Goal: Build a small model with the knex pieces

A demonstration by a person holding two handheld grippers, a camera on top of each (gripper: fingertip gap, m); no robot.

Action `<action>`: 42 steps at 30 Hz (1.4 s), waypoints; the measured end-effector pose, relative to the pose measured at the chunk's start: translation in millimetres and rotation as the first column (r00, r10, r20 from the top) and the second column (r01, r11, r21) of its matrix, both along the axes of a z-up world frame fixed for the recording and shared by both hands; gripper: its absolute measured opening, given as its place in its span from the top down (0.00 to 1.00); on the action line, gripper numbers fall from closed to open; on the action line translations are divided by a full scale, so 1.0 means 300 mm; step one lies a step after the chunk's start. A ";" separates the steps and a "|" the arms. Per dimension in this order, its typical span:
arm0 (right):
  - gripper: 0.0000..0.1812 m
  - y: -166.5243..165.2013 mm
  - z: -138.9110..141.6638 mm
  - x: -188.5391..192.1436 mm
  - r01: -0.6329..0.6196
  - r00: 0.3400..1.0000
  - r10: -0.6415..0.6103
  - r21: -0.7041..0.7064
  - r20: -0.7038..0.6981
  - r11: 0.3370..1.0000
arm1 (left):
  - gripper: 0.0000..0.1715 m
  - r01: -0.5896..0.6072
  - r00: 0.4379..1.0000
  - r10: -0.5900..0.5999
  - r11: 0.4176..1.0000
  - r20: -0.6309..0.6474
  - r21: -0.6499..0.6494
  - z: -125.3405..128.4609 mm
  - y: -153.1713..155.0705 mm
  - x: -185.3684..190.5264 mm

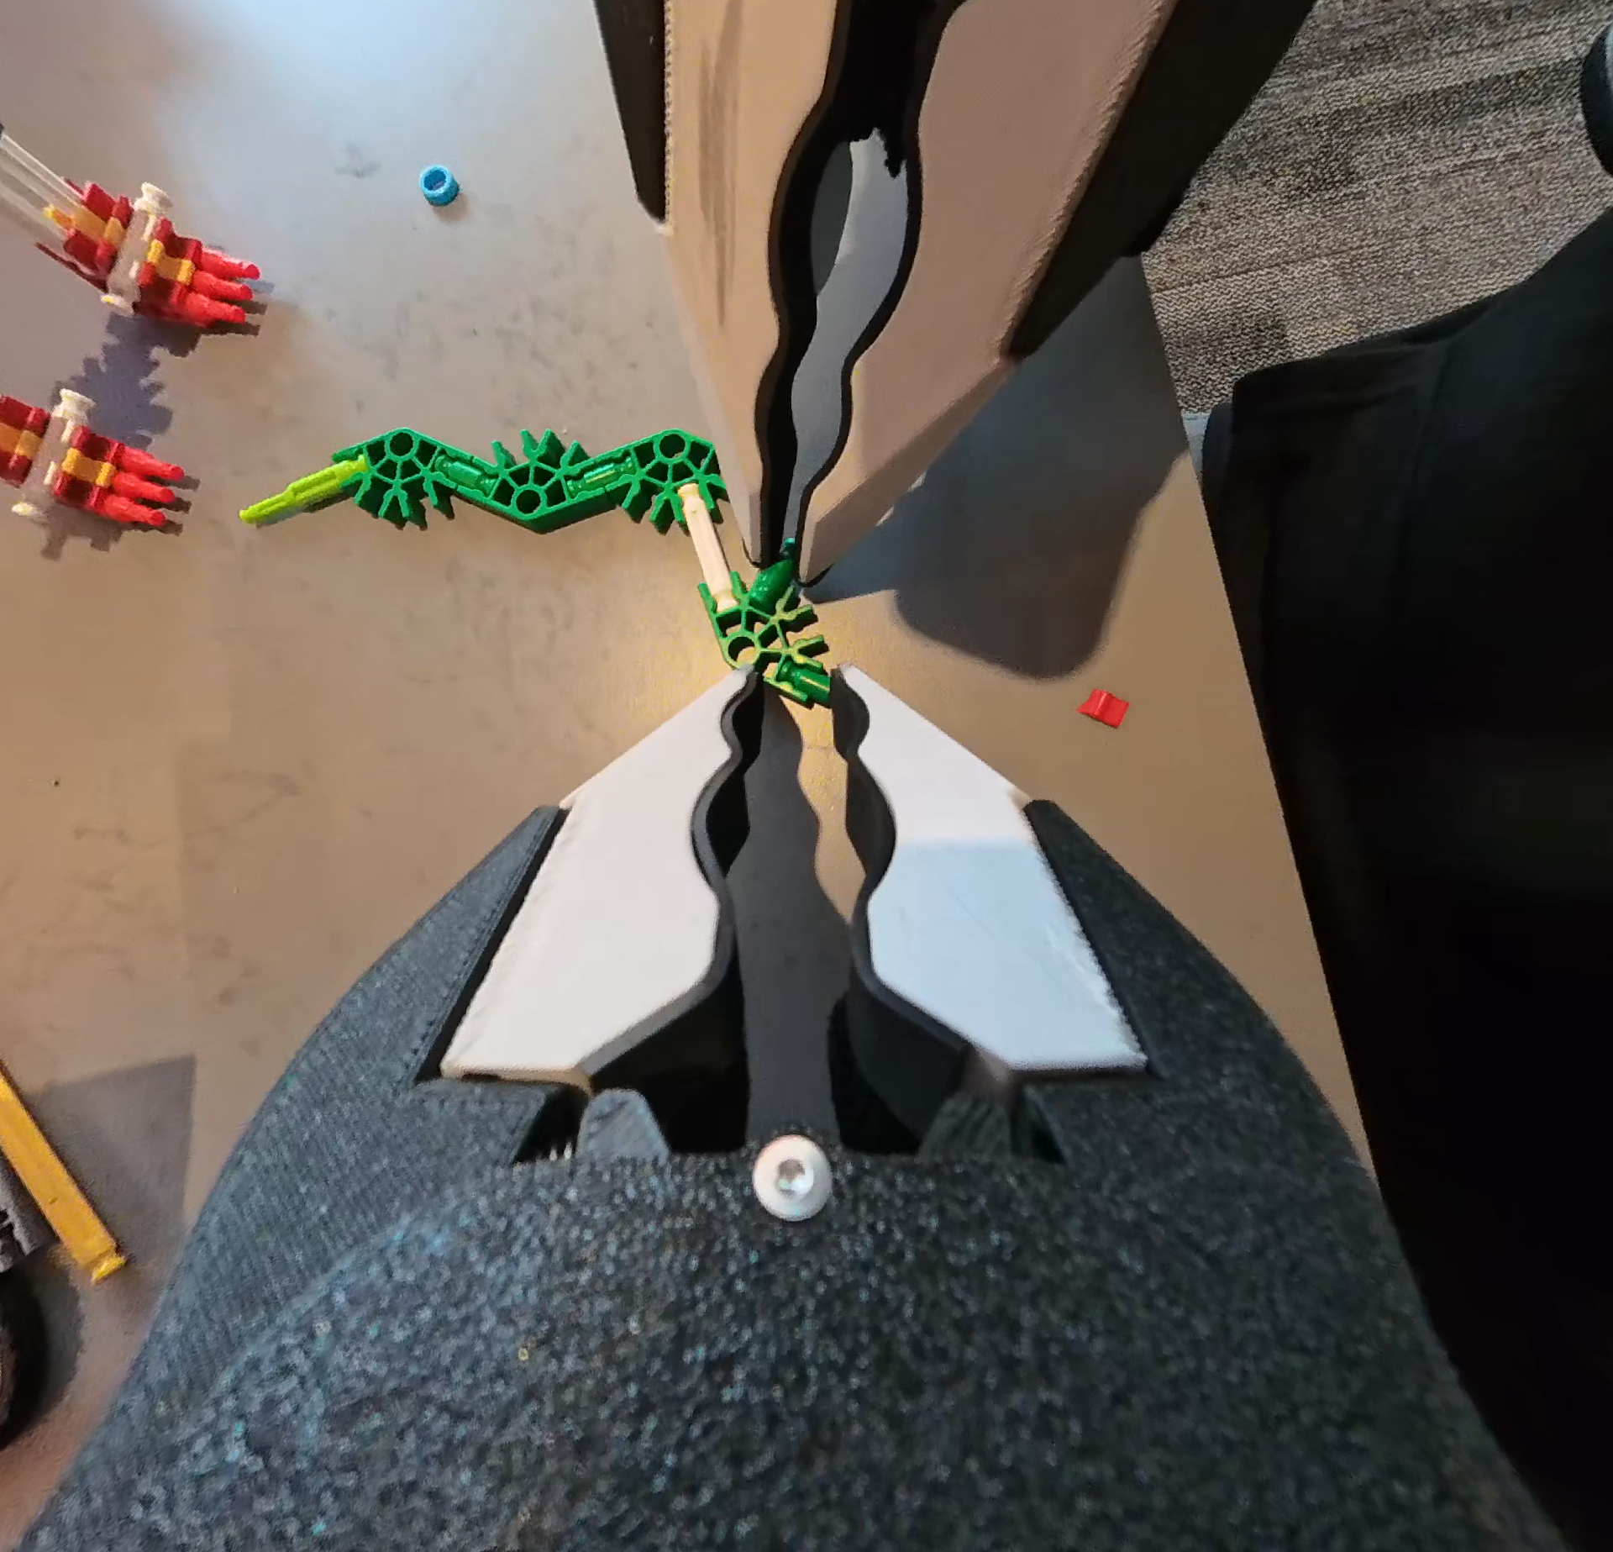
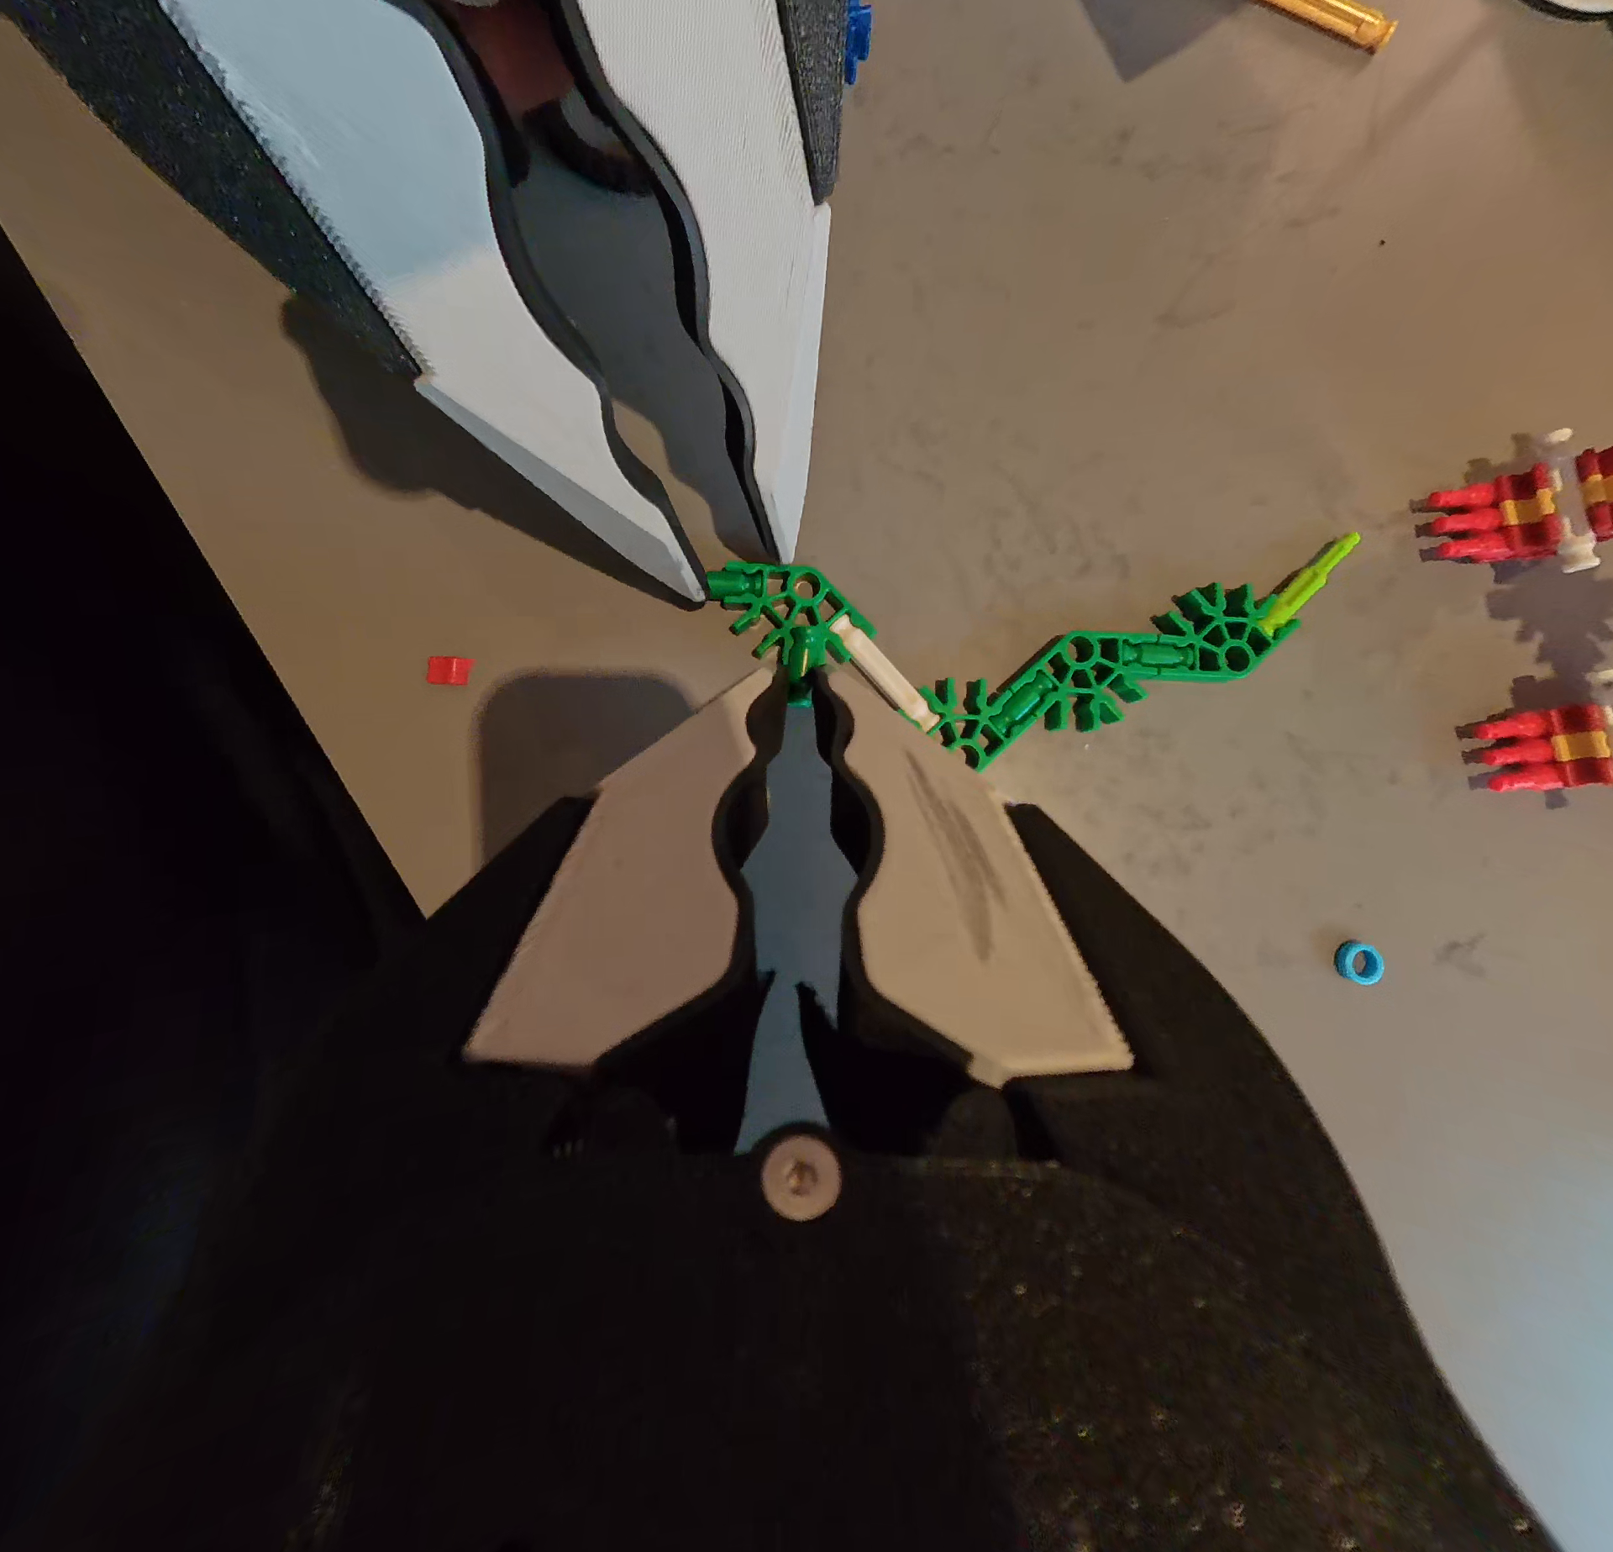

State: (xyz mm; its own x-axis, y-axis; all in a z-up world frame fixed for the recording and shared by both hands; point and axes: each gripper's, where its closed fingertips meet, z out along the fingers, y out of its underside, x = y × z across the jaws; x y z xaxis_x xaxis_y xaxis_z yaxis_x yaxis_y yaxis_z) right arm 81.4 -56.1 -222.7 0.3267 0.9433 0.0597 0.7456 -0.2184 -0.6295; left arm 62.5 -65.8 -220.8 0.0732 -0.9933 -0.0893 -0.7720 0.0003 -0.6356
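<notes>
Brown and scuffed, the surface (image 1: 393, 724) carries a chain of green connector pieces (image 1: 524, 484) across mid-frame, joined by a white rod (image 1: 709, 550) to a single green connector (image 1: 764, 633) at centre. The left gripper (image 1: 790, 681) has its jaws a little apart, tips on either side of a green rod end on that connector's near edge. The right gripper (image 2: 799, 681), its jaws nearly closed, pinches a dark green rod (image 2: 807, 650) plugged into the same connector. Red-and-yellow assemblies (image 1: 157, 262), a blue ring (image 1: 439, 185) and a small red clip (image 1: 1102, 707) lie about.
</notes>
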 end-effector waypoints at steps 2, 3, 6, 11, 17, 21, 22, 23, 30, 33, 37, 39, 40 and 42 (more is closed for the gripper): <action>0.97 -0.002 -0.006 0.003 -0.009 1.000 0.009 -0.001 0.020 1.000 | 0.91 0.001 1.000 -0.001 1.000 0.001 -0.001 0.000 0.000 0.001; 0.97 -0.001 -0.005 0.004 -0.011 1.000 0.011 0.001 0.024 1.000 | 0.91 0.002 1.000 -0.002 1.000 0.001 0.001 0.000 0.000 0.001; 0.97 0.000 -0.002 0.004 -0.016 0.999 0.016 0.009 0.029 1.000 | 0.91 0.002 1.000 -0.002 1.000 0.002 0.005 0.000 0.002 0.001; 0.94 0.003 0.020 0.015 -0.007 1.000 0.007 0.017 0.018 1.000 | 0.91 0.001 1.000 -0.001 1.000 0.009 0.003 0.000 0.004 0.002; 1.00 0.013 0.034 -0.007 -0.013 1.000 0.013 0.029 -0.006 0.999 | 0.91 0.005 1.000 -0.005 1.000 0.008 0.007 0.000 0.003 0.002; 1.00 0.011 0.017 -0.016 -0.025 1.000 0.025 0.013 0.002 1.000 | 0.91 0.006 1.000 -0.006 1.000 0.008 0.009 -0.001 0.002 0.002; 1.00 0.011 0.017 -0.018 -0.026 1.000 0.026 0.014 0.002 1.000 | 0.91 0.006 1.000 -0.006 1.000 0.009 0.009 -0.001 0.002 0.002; 1.00 0.012 0.016 -0.019 -0.027 1.000 0.027 0.013 0.003 1.000 | 0.91 0.007 1.000 -0.007 1.000 0.009 0.008 -0.001 0.002 0.003; 1.00 0.011 0.013 -0.020 -0.029 1.000 0.029 -0.007 0.004 1.000 | 0.90 0.011 1.000 -0.011 1.000 0.007 0.007 -0.007 0.000 0.006; 1.00 0.011 0.011 -0.020 -0.028 1.000 0.028 -0.026 0.002 0.999 | 0.90 0.010 1.000 -0.010 1.000 0.005 0.008 -0.007 0.001 0.006; 1.00 0.009 0.007 -0.020 -0.048 0.999 0.048 -0.050 0.003 0.998 | 0.90 0.011 1.000 -0.011 1.000 -0.003 0.013 -0.008 0.002 0.007; 1.00 0.010 0.005 -0.020 -0.059 0.998 0.060 -0.062 0.009 0.996 | 0.90 0.011 1.000 -0.011 1.000 -0.008 0.019 -0.008 0.003 0.008; 1.00 0.010 0.004 -0.021 -0.066 0.998 0.066 -0.074 0.005 0.995 | 0.90 0.011 1.000 -0.011 1.000 -0.011 0.022 -0.008 0.003 0.008; 1.00 0.009 0.002 -0.021 -0.089 0.996 0.089 -0.095 -0.003 0.992 | 0.90 0.011 1.000 -0.010 1.000 -0.016 0.029 -0.009 0.004 0.009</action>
